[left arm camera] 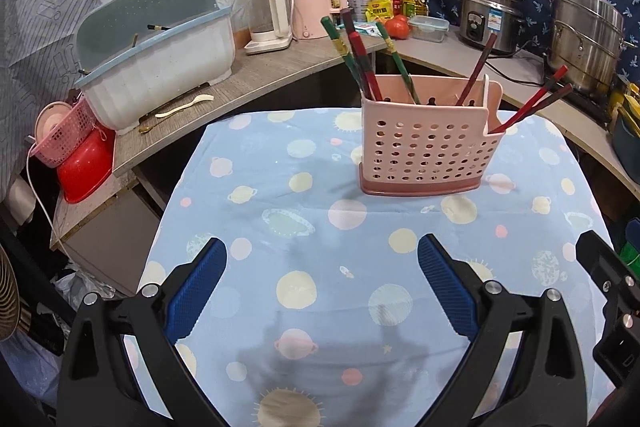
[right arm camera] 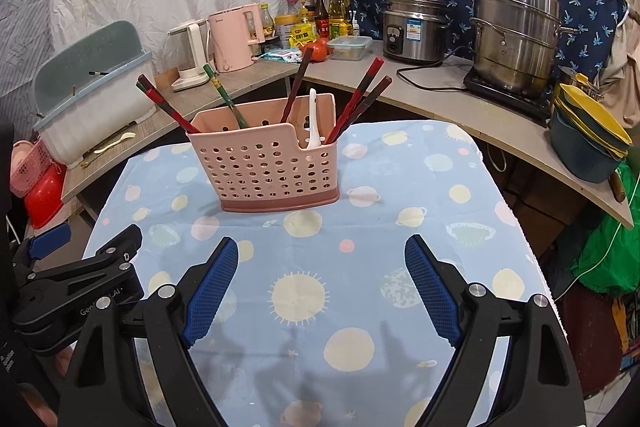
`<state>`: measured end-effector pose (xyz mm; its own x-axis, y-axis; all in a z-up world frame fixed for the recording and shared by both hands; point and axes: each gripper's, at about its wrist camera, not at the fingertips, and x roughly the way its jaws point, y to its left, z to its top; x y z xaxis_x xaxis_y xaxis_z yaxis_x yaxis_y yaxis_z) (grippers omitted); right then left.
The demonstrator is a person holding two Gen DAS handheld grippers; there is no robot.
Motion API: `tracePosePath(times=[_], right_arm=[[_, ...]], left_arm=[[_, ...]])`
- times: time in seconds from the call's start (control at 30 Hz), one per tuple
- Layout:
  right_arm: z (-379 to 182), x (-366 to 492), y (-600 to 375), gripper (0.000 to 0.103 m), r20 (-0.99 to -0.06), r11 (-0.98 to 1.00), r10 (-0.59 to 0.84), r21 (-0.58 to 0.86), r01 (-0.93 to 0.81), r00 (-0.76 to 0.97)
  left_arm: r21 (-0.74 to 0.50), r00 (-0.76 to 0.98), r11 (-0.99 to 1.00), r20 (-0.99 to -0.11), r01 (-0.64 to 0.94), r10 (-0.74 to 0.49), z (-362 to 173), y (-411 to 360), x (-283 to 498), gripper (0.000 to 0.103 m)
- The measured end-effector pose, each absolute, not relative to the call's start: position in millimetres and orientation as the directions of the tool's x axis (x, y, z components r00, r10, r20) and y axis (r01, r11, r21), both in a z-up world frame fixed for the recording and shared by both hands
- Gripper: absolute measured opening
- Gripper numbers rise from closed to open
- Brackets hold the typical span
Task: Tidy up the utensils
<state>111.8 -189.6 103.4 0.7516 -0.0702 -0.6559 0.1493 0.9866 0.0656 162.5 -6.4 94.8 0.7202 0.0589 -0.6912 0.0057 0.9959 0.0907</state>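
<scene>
With both our left gripper (left arm camera: 322, 287) and right gripper (right arm camera: 322, 289) wide and empty, the perforated pink plastic utensil caddy (left arm camera: 430, 151) looks loaded, so next we likely withdraw.

Holder: pink plastic utensil holder (right arm camera: 264, 167) with round holes and a darker pink base, standing upright on the blue planet-print tablecloth (right arm camera: 304, 307), split into compartments.
Chopsticks, left part: red and green chopsticks (left arm camera: 356, 59) leaning out to the left, tips down inside the holder.
Chopsticks, middle: one dark red chopstick (right arm camera: 296, 87) standing tilted.
Chopsticks, right end: two red chopsticks (right arm camera: 364, 95) leaning out to the right.
Spoon: white spoon (right arm camera: 313, 119) upright in the right end compartment, beside those two chopsticks.
</scene>
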Motion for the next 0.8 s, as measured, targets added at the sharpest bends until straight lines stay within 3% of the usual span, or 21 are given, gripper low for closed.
tracePosePath(times=[0.8], right_arm=[[101.8,113.8,-187.0,0.082,-0.661,0.987,-0.068,0.066,0.149,0.747]], left_arm=[[0.102,0.723,0.994,-0.689,0.031,0.048,94.3,-11.3,160.6,0.092]])
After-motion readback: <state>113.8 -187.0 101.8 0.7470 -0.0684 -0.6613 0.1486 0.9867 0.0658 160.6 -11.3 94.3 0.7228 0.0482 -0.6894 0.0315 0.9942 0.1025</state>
